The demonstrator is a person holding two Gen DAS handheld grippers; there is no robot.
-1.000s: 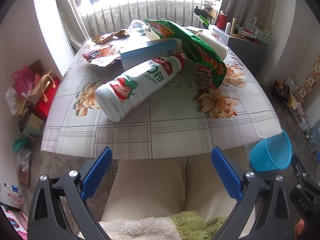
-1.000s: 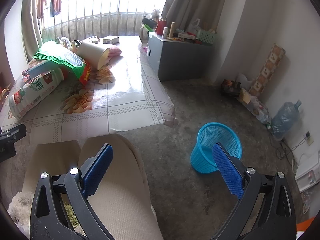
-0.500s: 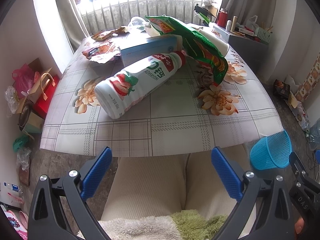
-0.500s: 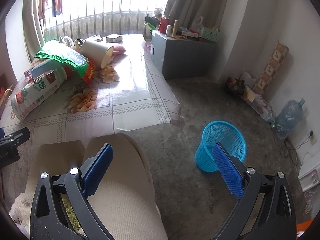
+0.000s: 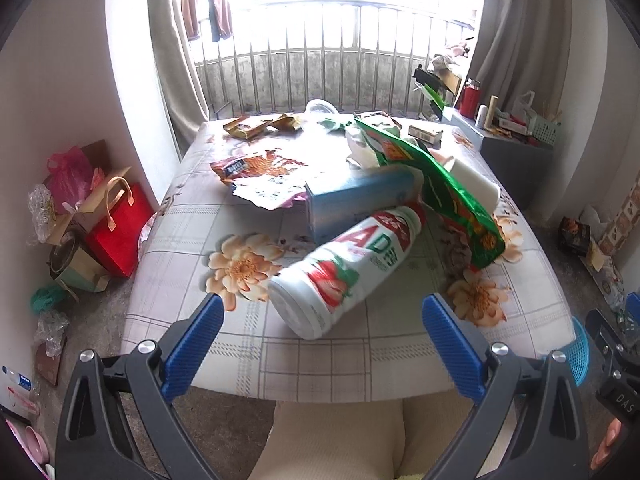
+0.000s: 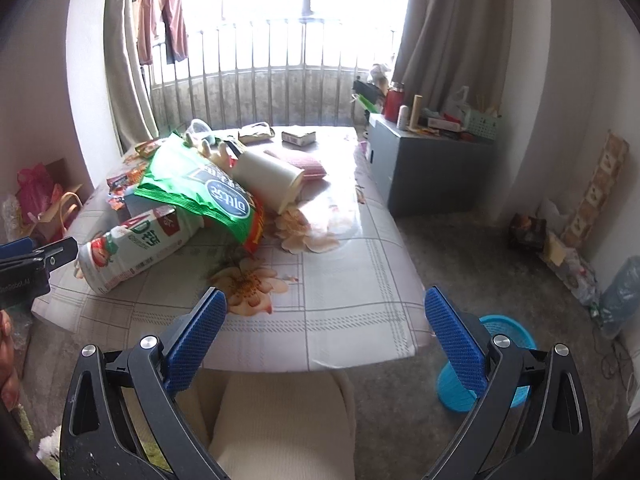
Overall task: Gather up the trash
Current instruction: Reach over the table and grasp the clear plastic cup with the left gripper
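Both tongs spread, empty: left tongs (image 5: 320, 322), right tongs (image 6: 325, 316); blue basket (image 6: 516, 334) on floor, contents unseen

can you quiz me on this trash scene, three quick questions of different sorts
1. True or false: the left hand-held gripper is shut on the bottle.
2. Multiple choice: what lies draped over the bottle's cap end? A) green bag B) red towel C) newspaper
3. Fill in: the blue basket stands on the ____, to the right of the table.

Key:
1. False; its jaws are wide open, short of the bottle, which lies on its side on the table.
2. A
3. Floor; the right hand-held gripper, also open, holds nothing.
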